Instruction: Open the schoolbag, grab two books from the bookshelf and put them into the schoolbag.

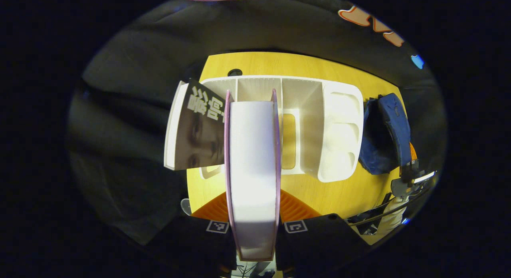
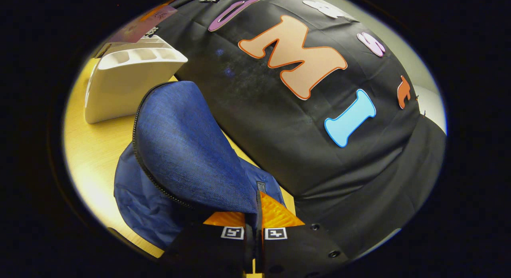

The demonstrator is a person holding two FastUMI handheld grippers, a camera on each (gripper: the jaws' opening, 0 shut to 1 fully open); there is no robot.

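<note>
My left gripper (image 1: pixel 253 208) is shut on a book with pink covers (image 1: pixel 252 150), held upright with its white page edges toward the camera, above the white bookshelf (image 1: pixel 339 130). A second book with a photo cover (image 1: pixel 197 130) leans at the shelf's left end. The blue schoolbag (image 1: pixel 383 134) lies to the right of the shelf, with the right gripper (image 1: pixel 409 176) at its near edge. In the right gripper view, my right gripper (image 2: pixel 254 222) is shut on the raised zippered flap of the schoolbag (image 2: pixel 187 150), lifting it. The bookshelf (image 2: pixel 127 78) stands beyond the bag.
The yellow wooden table (image 1: pixel 339 194) carries the shelf and the bag, and bare tabletop (image 2: pixel 92 150) shows left of the bag. The booth's black cloth wall (image 2: pixel 319 150) rises right behind the bag. The shelf's middle compartments (image 1: pixel 299 110) stand empty.
</note>
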